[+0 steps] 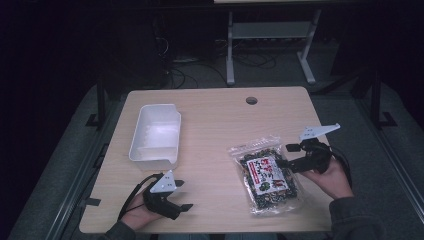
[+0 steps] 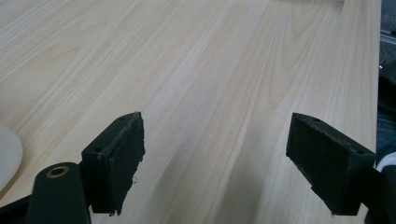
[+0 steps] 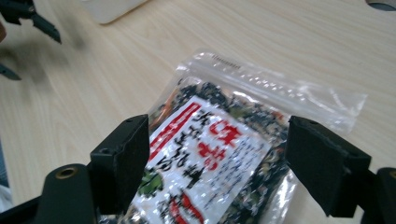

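The counter (image 1: 215,125) is light wood w/ a round cable hole (image 1: 251,100) near its far edge.

Next biggest is the white plastic tub (image 1: 155,136), sitting on the left half of the counter, long side running front to back; nothing can be seen in it. In the right tool view a corner of it (image 3: 112,8) pokes in at the top.

Then the snack bag (image 1: 265,173), a clear zip pouch w/ dark mixed bits inside and a white and red label, lying flat on the right half of the counter, well apart from the tub. Zip end points toward the far side.

The right tool (image 1: 289,155) is in the person's right hand, at the bag's right edge, pointing left at it. In the right tool view (image 3: 217,163) the jaws stand wide open either side of the bag (image 3: 210,154), which lies between and under them; pads aren't pressing on it, so nothing gripped.

The left tool (image 1: 183,195) is near the front left edge of the counter, just in front of the tub, pointing right. Left tool view (image 2: 215,163): jaws wide open over bare wood, holding nothing.
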Demonstrator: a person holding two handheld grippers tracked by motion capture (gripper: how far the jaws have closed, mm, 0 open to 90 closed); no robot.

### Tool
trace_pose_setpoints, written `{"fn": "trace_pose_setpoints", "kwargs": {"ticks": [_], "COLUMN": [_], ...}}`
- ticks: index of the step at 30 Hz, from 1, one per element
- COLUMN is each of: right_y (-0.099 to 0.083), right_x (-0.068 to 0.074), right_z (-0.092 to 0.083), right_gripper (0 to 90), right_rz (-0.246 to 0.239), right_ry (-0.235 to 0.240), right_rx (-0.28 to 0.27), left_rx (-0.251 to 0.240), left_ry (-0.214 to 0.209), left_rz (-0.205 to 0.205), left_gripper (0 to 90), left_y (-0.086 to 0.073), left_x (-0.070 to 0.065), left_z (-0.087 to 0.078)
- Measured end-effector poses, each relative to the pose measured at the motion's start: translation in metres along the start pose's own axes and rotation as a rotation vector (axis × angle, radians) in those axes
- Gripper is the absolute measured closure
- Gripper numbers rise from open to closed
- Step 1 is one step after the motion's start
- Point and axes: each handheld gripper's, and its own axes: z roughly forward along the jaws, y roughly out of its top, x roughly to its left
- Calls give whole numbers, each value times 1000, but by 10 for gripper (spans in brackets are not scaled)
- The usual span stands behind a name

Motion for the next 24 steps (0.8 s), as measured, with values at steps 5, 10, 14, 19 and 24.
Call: {"fn": "trace_pose_setpoints", "kwargs": {"ticks": [5,10,14,19,24], "right_y": [18,34,43,47,39], "right_x": [-19,-38,-56,-79,-95], "right_z": [9,26,36,50,70], "right_gripper": [209,220,222,258,322], "right_rz": [12,37,68,119,190], "right_ry": [-8,-29,-49,-67,-81], "right_rx": [42,98,126,145,206], "left_rx": [1,-1,1,1,4], "left_ry": [-2,1,-1,-5,-5], "left_rz": [1,-4,-4,-2,2], "left_gripper": [188,181,181,181,181], "left_y": [0,0,0,0,1], "left_x": [0,0,1,0,0], "left_z": [0,0,0,1,2]}}
